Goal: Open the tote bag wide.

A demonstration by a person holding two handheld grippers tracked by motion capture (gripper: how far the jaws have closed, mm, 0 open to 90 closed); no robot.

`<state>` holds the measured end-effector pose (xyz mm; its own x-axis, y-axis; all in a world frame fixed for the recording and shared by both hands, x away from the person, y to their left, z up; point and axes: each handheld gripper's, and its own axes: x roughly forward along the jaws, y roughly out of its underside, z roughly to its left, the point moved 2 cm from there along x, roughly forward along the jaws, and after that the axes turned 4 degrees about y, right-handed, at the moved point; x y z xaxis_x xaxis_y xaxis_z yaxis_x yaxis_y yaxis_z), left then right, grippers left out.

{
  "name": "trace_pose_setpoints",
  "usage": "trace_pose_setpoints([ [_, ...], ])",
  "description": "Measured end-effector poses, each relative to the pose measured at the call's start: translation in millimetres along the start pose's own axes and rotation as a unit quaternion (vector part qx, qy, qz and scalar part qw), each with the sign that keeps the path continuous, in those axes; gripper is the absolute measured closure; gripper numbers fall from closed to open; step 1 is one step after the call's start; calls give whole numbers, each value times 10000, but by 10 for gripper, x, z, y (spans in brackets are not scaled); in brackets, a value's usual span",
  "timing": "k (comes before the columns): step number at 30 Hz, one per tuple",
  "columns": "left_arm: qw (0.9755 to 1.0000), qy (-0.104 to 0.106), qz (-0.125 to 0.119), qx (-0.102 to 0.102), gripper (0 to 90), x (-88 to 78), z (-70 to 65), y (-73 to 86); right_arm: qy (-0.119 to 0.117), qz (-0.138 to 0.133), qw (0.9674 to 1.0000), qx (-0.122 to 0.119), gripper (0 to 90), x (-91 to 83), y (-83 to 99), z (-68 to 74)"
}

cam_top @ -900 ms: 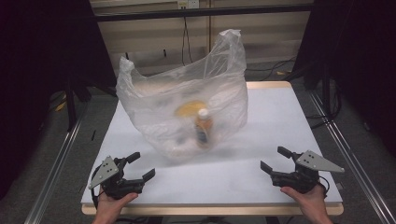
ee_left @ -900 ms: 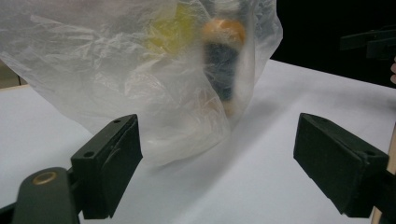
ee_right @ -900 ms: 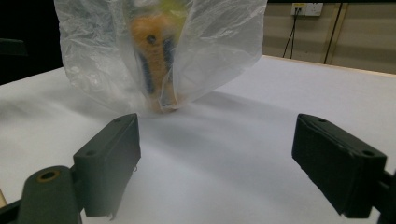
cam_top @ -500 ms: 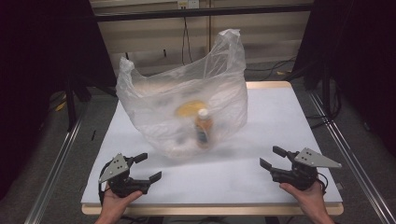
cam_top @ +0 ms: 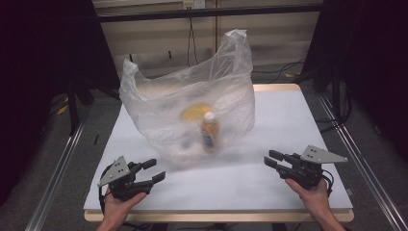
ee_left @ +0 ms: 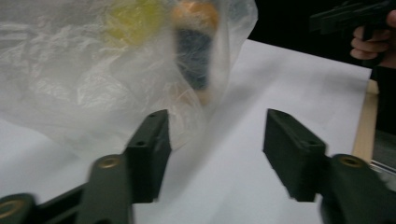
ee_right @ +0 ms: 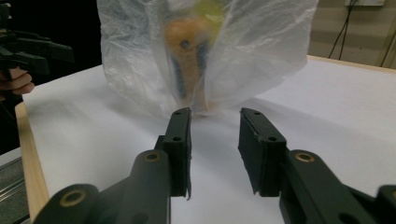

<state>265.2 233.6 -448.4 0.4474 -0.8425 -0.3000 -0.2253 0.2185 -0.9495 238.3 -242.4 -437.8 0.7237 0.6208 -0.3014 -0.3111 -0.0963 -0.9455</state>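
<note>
While both grippers sit low near the front edge, the white table carries 1 big clear plastic bag, standing upright with 2 handle loops raised. Bag is ahead of both jaw sets and between the 2 grippers, nearer the left one. Nothing is touching it.

Inside the bag: 1 orange bottle with a white cap and dark label, upright, at the bag's front wall. In the right gripper view it lines up just beyond the jaw gap, slightly toward the left jaw. In the left gripper view it sits beyond the gap, above the left jaw. Behind it is a yellow round item; can't tell what it is through the film.

Left gripper: jaws apart, nothing between them, bag film just past the left jaw tip, not touching as far as I can tell. Frame is blurred.

Right gripper: jaws apart with a narrower gap, empty, bare table between and ahead of them, bag base beyond the tips. Each gripper is held in 1 hand.
</note>
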Motion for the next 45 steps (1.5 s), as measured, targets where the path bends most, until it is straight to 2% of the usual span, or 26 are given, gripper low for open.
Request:
trace_pose_setpoints([
  [1, 10000, 37, 77, -26, 477, 3, 8, -30, -4, -3, 10000, -22, 725, 17, -21, 3],
  [2, 9998, 72, 91, -150, 501, 8, 5, -44, -55, 20, 10000, -33, 742, 40, -46, 6],
  [4, 9997, 114, 110, -183, 535, 5, 14, -58, -102, 50, 9999, -44, 778, 69, -92, 5],
  [5, 9992, 296, 100, -238, 553, 5, 24, -71, -157, 57, 9999, -25, 809, 77, -115, 7],
  [6, 9994, 195, 81, -279, 564, 1, 18, -87, -171, 82, 9998, -46, 820, 87, -140, 12],
  [7, 9992, 248, 72, -303, 585, -3, 20, -104, -191, 66, 9998, -47, 831, 103, -164, 17],
  [8, 9986, 401, 41, -330, 590, 8, 32, -139, -232, 69, 9997, -36, 848, 125, -190, 22],
  [10, 9988, 329, 78, -360, 606, 23, 28, -160, -266, 89, 9996, -62, 857, 147, -221, 31],
  [11, 9987, 397, 104, -315, 646, 37, 34, -175, -369, 59, 9993, -78, 885, 186, -278, 37],
  [12, 9991, 284, 185, -262, 646, 70, 40, -200, -369, 59, 9993, -78, 885, 186, -278, 37],
  [13, 9983, 499, 198, -207, 695, 127, 53, -247, -435, 77, 9989, -121, 893, 244, -343, 45],
  [15, 9984, 494, 229, -168, 727, 141, 48, -269, -482, 85, 9988, -94, 898, 268, -366, 46],
  [17, 9978, 633, 197, -70, 833, 175, 42, -353, -612, 60, 9980, -139, 900, 334, -438, 48],
  [20, 9979, 627, 146, -111, 900, 201, 63, -390, -697, 45, 9975, -133, 900, 379, -514, 55],
  [25, 9976, 654, 176, -124, 900, 230, 118, -421, -790, -13, 9967, -200, 900, 431, -659, 77],
  [27, 9976, 657, 128, -160, 900, 238, 163, -461, -825, -55, 9963, -214, 900, 460, -774, 85],
  [29, 9979, 606, 150, -157, 900, 237, 166, -473, -853, -57, 9960, -279, 900, 481, -841, 89],
  [31, 9980, 609, 109, -97, 900, 232, 196, -501, -964, -111, 9949, -285, 900, 506, -906, 86],
  [33, 9980, 620, 59, -137, 900, 234, 213, -531, -993, -110, 9945, -309, 900, 546, -964, 75],
  [34, 9975, 673, -55, -183, 900, 232, 229, -558, -1011, -121, 9943, -318, 900, 560, -990, 73],
  [37, 9978, 639, -110, -157, 900, 227, 249, -604, -993, -172, 9944, -326, 900, 578, -1050, 66],
  [39, 9983, 569, -116, -94, 900, 223, 267, -655, -1019, -262, 9939, -321, 900, 597, -1154, 58],
  [40, 9982, 539, -232, -144, 900, 222, 284, -707, -1043, -260, 9938, -299, 900, 600, -1180, 63],
  [42, 9978, 597, -277, -124, 900, 226, 306, -745, -1021, -223, 9939, -358, 900, 612, -1244, 80],
  [45, 9978, 574, -305, -126, 900, 249, 336, -793, -1005, -226, 9938, -417, 900, 629, -1336, 99],
])
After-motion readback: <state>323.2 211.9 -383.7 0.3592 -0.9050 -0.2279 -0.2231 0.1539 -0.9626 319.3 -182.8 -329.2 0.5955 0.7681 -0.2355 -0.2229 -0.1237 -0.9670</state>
